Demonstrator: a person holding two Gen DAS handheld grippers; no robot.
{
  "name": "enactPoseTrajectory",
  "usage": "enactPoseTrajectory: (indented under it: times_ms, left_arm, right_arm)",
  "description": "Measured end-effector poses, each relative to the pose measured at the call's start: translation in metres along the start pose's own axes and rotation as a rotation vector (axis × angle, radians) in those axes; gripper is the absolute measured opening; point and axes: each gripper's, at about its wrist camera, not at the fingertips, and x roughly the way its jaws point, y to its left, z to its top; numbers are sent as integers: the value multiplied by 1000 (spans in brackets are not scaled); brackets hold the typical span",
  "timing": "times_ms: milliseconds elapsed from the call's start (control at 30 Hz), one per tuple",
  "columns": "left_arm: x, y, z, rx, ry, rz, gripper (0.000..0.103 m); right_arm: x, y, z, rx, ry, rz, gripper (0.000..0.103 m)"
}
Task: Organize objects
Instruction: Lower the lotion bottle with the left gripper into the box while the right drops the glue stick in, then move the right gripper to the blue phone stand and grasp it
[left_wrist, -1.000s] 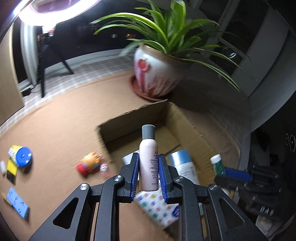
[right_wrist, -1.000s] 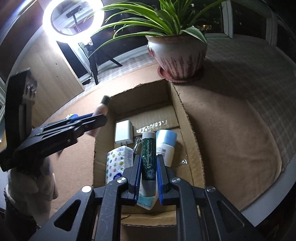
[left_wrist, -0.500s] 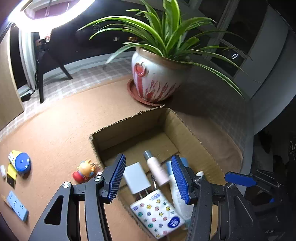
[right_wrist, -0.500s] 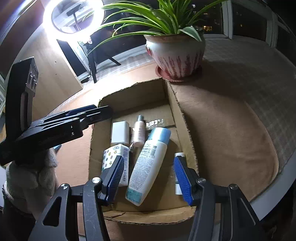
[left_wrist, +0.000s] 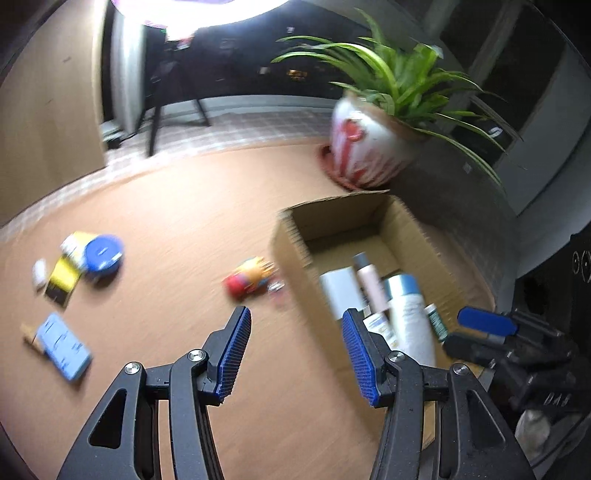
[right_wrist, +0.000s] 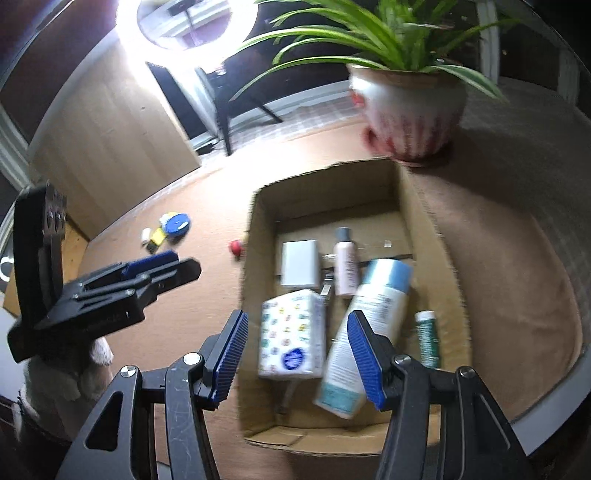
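An open cardboard box (right_wrist: 424, 206) (left_wrist: 291, 236) on the brown table holds a pink bottle (right_wrist: 345, 262) (left_wrist: 369, 280), a white adapter (right_wrist: 300, 263), a patterned tissue pack (right_wrist: 291, 339), a white-and-blue bottle (right_wrist: 365, 332) (left_wrist: 410, 317) and a green tube (right_wrist: 427, 339). My left gripper (left_wrist: 295, 350) is open and empty, left of the box over the table. My right gripper (right_wrist: 297, 354) is open and empty above the box's near end.
A small red-and-yellow toy (left_wrist: 247, 278) lies just left of the box. A blue round tape measure (left_wrist: 101, 254), a yellow-black item (left_wrist: 61, 282) and a blue rectangular item (left_wrist: 64, 345) lie at the far left. A potted plant (right_wrist: 410, 107) stands behind the box.
My left gripper let the pink bottle go into the box and swung left. My right gripper let the green tube go into the box and opened.
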Motion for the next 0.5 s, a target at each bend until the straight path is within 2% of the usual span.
enactPoseTrajectory:
  times_ms: [300,500]
  left_arm:
    - [-36,88,-58,-154,21,96,55]
    - [-66,149,-90,-274,9,154,55]
  right_arm:
    - [35,66,17,-114,53,78,52]
    - [85,115,28,-164,159,178,52]
